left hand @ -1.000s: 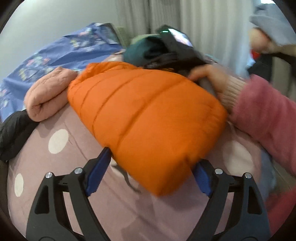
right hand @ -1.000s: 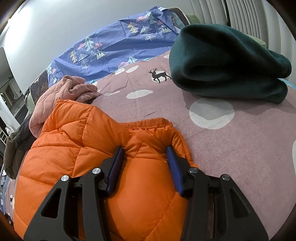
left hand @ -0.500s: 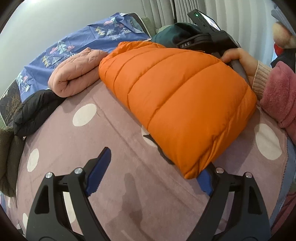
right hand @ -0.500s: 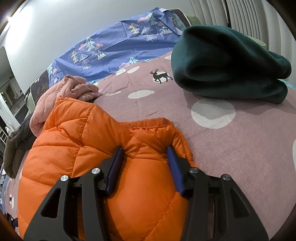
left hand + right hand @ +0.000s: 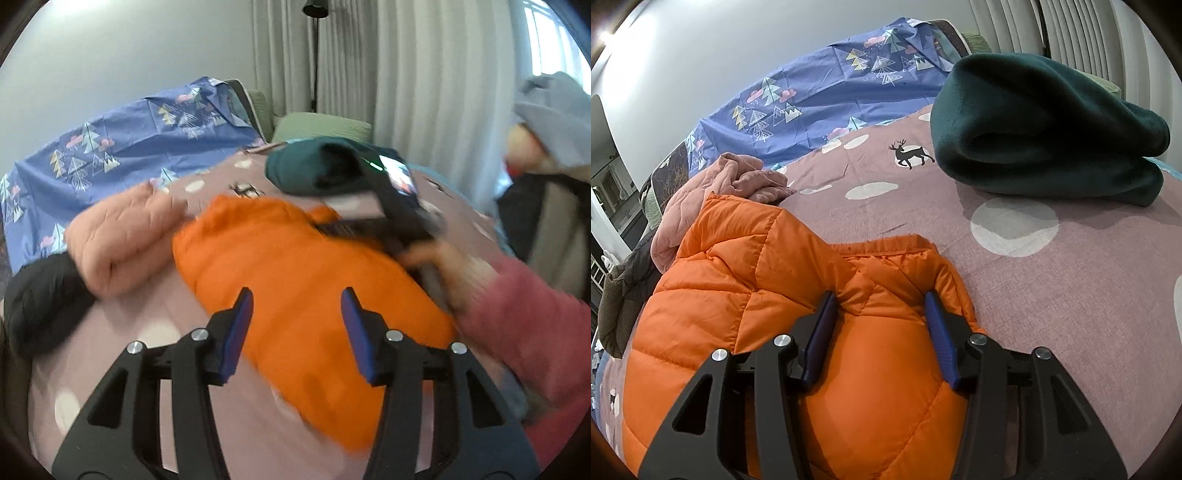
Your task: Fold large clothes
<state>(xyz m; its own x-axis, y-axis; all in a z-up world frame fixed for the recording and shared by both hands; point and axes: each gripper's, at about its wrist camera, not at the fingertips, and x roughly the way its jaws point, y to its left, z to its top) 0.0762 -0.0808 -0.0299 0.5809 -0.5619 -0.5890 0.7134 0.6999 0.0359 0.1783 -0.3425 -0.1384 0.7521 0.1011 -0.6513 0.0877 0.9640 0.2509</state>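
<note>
right fingers point(image 5: 882, 314) clamp orange jacket point(image 5: 768, 288) fold | left fingers point(image 5: 295, 317) just narrowed, apart, above it

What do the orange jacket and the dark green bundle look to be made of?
Orange jacket: smooth, faintly shiny shell, likely nylon or polyester, with stitched puffy quilting that suggests padding. Green bundle: matte, soft nap, probably fleece.

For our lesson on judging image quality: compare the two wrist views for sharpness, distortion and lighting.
Left wrist view: motion-smeared, the orange jacket and the pink sleeve blurred, only the left hand-held gripper crisp. Right wrist view: sharp, jacket stitching and the deer print clear. Both: fisheye bending, dark corners, soft even light.
</note>
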